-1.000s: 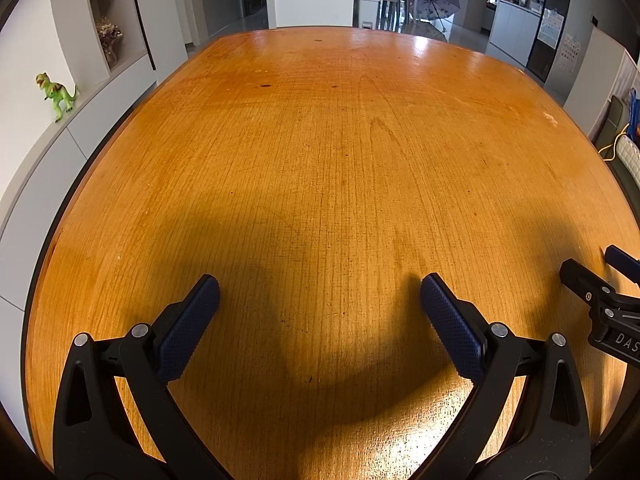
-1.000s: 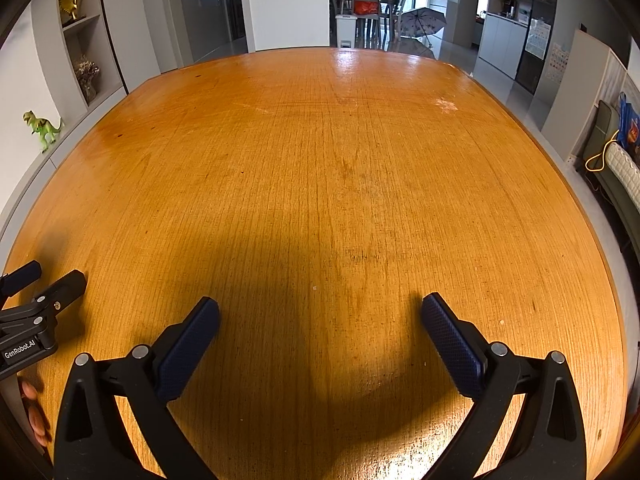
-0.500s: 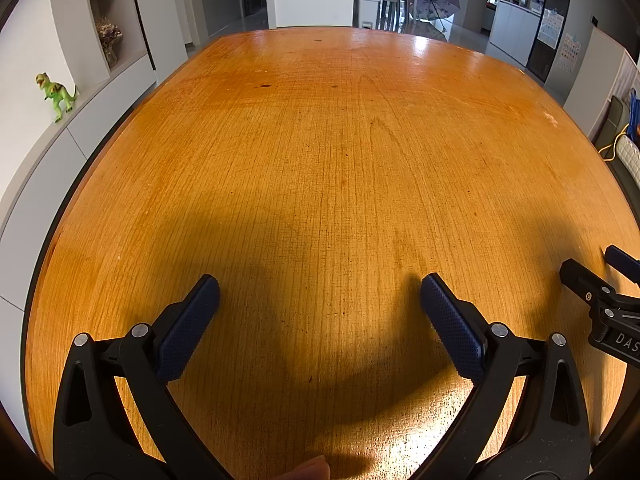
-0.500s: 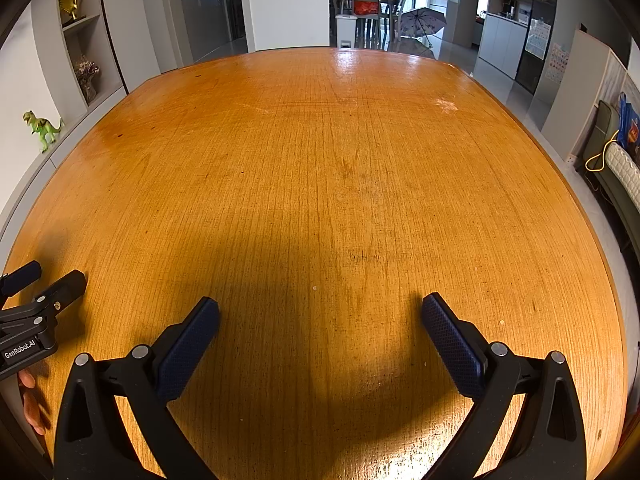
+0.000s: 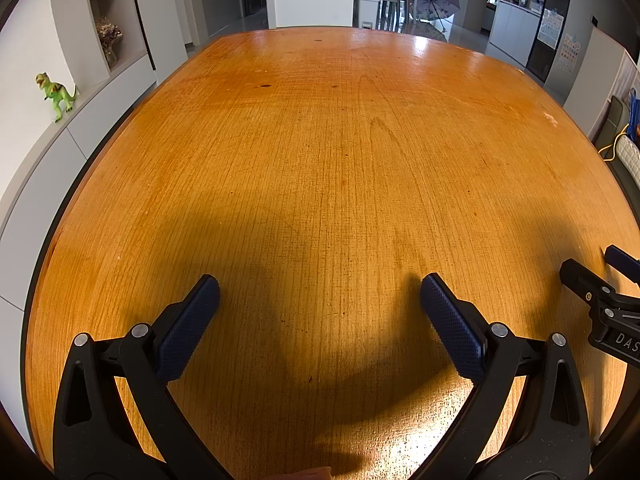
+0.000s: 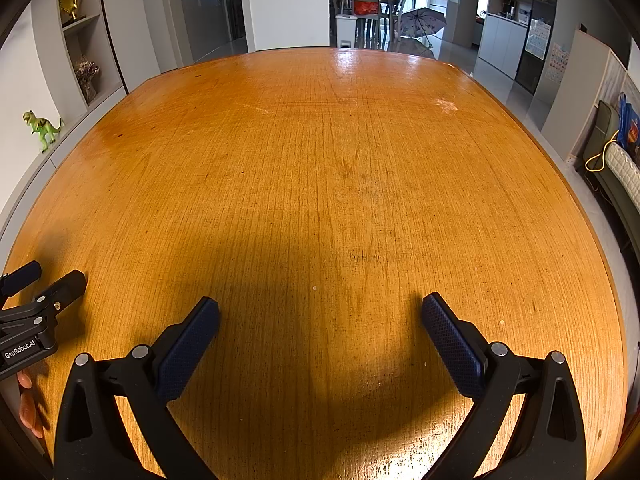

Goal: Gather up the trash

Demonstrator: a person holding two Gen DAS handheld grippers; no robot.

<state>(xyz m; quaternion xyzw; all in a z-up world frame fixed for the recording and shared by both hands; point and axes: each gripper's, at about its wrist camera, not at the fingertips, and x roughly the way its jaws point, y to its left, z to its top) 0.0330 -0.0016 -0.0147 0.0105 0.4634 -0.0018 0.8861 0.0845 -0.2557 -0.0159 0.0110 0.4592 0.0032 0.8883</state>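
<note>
A: Across the tabletop [image 5: 344,152], both wrist views: bare orange wood, no trash visible anywhere. Confirm?

B: Confirmed. Only a pale speck near frame centre in the right wrist view, too small to identify. No bin or bag on the tabletop either. Where the trash is, I cannot tell; it lies outside both views.

A: Jaw state?

B: Left gripper [image 5: 320,296]: jaws spread wide, nothing between them. Right gripper [image 6: 320,312]: same, released and empty. Each also shows at the other view's edge, lower right of the left view, lower left of the right view.

A: Progress judgement?

B: Ambiguous. Either collection has not begun or the surface is already done. Nothing is held, so no pick is under way.

A: Counts?

B: Two grippers, four blue pads [image 5: 188,332]. One green toy dinosaur [image 5: 54,94] on the ledge at upper left, one vase of dried flowers [image 5: 108,44] on the shelf above it, one open umbrella [image 6: 422,20] at upper centre. Trash items counted: zero.
</note>
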